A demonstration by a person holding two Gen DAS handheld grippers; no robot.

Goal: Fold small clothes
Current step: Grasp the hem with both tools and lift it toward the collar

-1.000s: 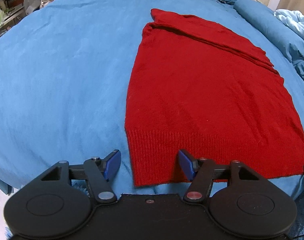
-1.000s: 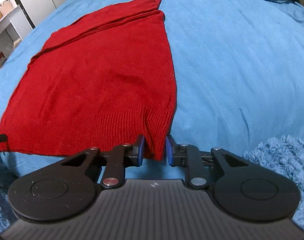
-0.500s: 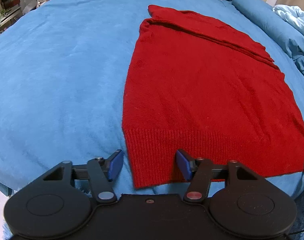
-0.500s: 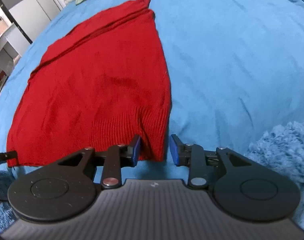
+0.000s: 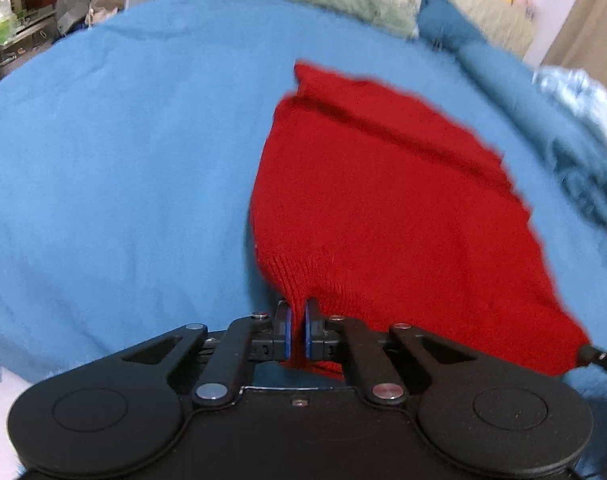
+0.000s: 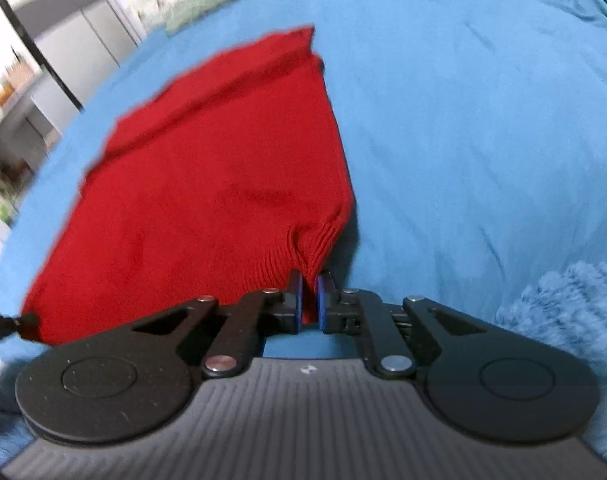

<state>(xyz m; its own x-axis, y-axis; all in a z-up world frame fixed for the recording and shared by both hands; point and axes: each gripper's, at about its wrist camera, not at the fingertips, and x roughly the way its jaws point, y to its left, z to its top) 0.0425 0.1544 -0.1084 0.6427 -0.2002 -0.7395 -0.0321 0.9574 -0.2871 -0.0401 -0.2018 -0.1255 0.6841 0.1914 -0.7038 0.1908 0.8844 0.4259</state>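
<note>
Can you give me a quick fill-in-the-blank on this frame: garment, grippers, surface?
1. The knit garment being folded is ____ in colour.
2. The left gripper is shut on the garment's ribbed ____.
3. The right gripper is ____ on the same garment.
4. The garment lies on a ____ bedspread.

Missing words: red; hem; shut; blue

A second ago the left gripper (image 5: 297, 322) stood open astride the ribbed hem corner of the red knitted sweater (image 5: 383, 200); now its blue pads are clamped on that corner. The right gripper (image 6: 310, 300), then loosely around the opposite hem corner, has pinched it too. Both corners have lifted off the blue bedspread (image 5: 123, 160), bunching toward 6 o'clock.
</note>
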